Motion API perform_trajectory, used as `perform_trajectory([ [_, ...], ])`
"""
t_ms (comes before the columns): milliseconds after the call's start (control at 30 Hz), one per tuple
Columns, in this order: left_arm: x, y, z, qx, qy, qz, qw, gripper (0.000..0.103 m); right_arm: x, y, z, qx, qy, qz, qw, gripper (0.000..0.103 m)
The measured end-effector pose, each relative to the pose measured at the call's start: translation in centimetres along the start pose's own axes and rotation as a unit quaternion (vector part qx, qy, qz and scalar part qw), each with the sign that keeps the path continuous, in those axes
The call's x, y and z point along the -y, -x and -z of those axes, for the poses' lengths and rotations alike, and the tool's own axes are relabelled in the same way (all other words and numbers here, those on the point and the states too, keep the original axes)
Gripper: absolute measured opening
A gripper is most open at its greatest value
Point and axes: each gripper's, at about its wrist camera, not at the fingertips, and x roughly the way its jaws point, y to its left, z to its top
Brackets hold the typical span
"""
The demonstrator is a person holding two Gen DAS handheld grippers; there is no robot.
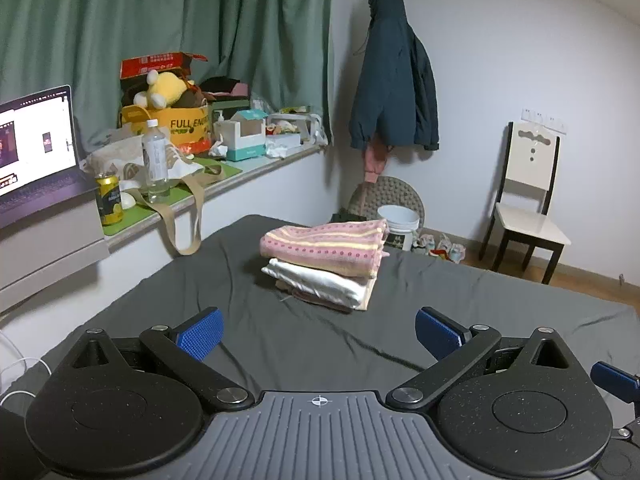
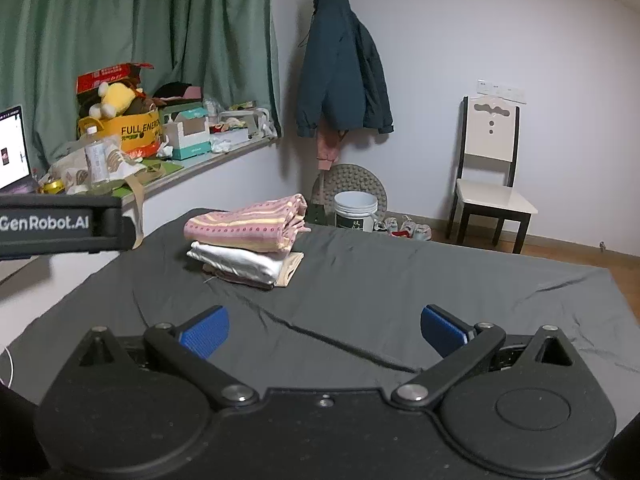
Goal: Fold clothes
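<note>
A stack of folded clothes (image 1: 324, 262) rests on the dark grey bed sheet (image 1: 460, 304), with a pink striped, dotted piece on top and white and beige pieces under it. The same stack (image 2: 246, 246) shows left of centre in the right wrist view. My left gripper (image 1: 318, 334) stands open well short of the stack, its blue pads (image 1: 200, 336) holding nothing. Over the bare sheet (image 2: 440, 280), to the right of the stack, my right gripper (image 2: 324, 332) is open and empty too. The left gripper's body (image 2: 60, 224) juts in at the left edge.
A cluttered window ledge (image 1: 180, 196) runs along the left with a laptop (image 1: 36, 152), a bottle (image 1: 155, 160), a can and boxes. A dark jacket (image 1: 394, 76) hangs on the wall. A chair (image 1: 528, 200), a white bucket (image 1: 398, 226) and shoes stand beyond the bed.
</note>
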Motion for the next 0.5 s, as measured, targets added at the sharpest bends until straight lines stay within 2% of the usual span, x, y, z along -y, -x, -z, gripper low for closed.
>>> perform_trajectory([
  [200,0.34,-0.17,0.19,-0.007,-0.005,-0.005,1.0,0.102,-0.6,0.02,0.13,0.002,0.018,0.007,1.0,0.103],
  [500,0.07,0.02,0.08,0.0,-0.004,-0.01,0.9999,0.102,-0.23,-0.25,0.03,-0.006,0.004,0.006,1.0,0.103],
])
